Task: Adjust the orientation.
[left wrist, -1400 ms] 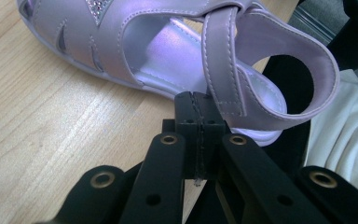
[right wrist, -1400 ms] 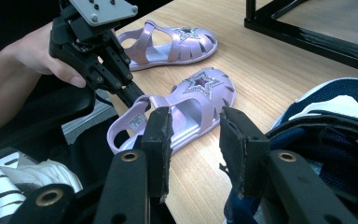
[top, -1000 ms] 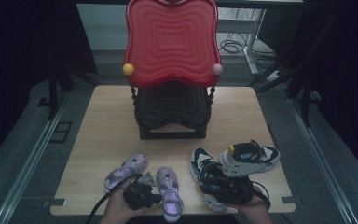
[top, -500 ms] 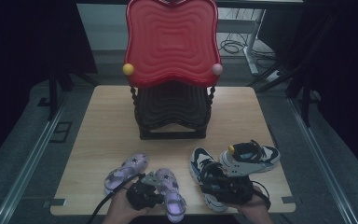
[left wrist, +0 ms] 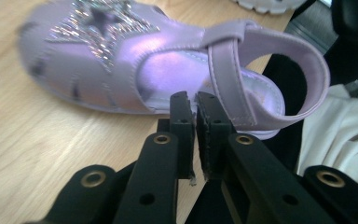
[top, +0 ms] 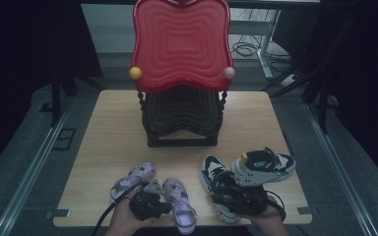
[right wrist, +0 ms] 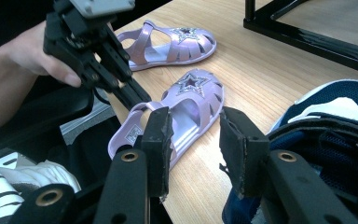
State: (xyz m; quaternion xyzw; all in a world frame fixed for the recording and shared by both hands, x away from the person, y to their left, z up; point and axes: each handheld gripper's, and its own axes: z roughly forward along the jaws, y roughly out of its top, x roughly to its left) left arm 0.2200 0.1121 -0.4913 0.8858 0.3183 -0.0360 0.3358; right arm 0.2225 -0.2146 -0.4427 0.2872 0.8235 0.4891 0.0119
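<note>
Two purple star sandals lie at the table's front left. My left gripper (top: 160, 206) sits between them, its tips (left wrist: 193, 100) at the side of the right sandal (top: 177, 199) (left wrist: 121, 60), near its ankle strap. Its jaws have just been opening to a narrow slit, and nothing is between them. The right gripper view shows the left gripper (right wrist: 137, 98) reaching down to that sandal (right wrist: 191, 100). My right gripper (top: 221, 194) (right wrist: 193, 121) rests over the nearer navy and white sneaker (top: 211, 172) (right wrist: 326, 116). It is open and holds nothing.
The other sandal (top: 135, 177) (right wrist: 172, 44) lies farther left. A second sneaker (top: 266, 167) lies on its side to the right. A black rack (top: 182, 118) (right wrist: 307, 32) with a red wavy top (top: 179, 44) stands mid-table. The wooden table's (top: 113, 128) front edge is close.
</note>
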